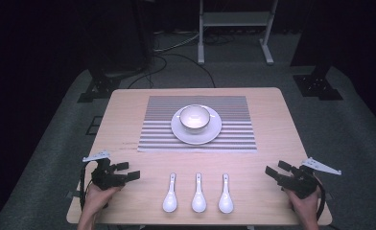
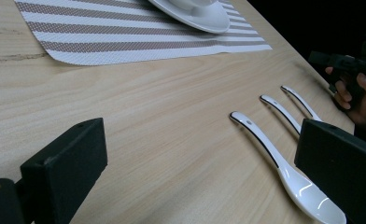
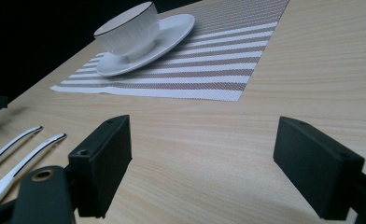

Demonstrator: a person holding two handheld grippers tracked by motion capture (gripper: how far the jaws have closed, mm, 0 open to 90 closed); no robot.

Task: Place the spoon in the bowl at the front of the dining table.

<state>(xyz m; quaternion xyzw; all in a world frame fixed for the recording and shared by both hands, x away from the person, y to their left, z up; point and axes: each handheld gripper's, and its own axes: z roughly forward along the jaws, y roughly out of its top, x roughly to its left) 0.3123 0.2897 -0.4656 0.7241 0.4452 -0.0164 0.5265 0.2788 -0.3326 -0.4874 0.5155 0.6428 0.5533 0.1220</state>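
Note:
Three white spoons lie side by side near the table's front edge: left spoon point(image 1: 170, 193), middle spoon point(image 1: 198, 193), right spoon point(image 1: 225, 194). A white bowl point(image 1: 194, 118) rests on a white plate point(image 1: 214, 132) on a striped placemat point(image 1: 234, 139). My left gripper point(image 1: 129, 171) sits at the front left, open and empty, left of the spoons. My right gripper point(image 1: 278, 169) sits at the front right, also open and empty. In the left gripper view the nearest spoon point(image 2: 284, 170) lies just left of the right jaw. In the right gripper view the bowl point(image 3: 127, 30) and plate point(image 3: 172, 32) stand far ahead.
The wooden table point(image 1: 128, 124) has bare wood between the placemat and the spoons. Dark floor, cables and a metal stand point(image 1: 234, 28) lie beyond the far edge. The other hand's gripper point(image 2: 354, 65) shows at the right of the left gripper view.

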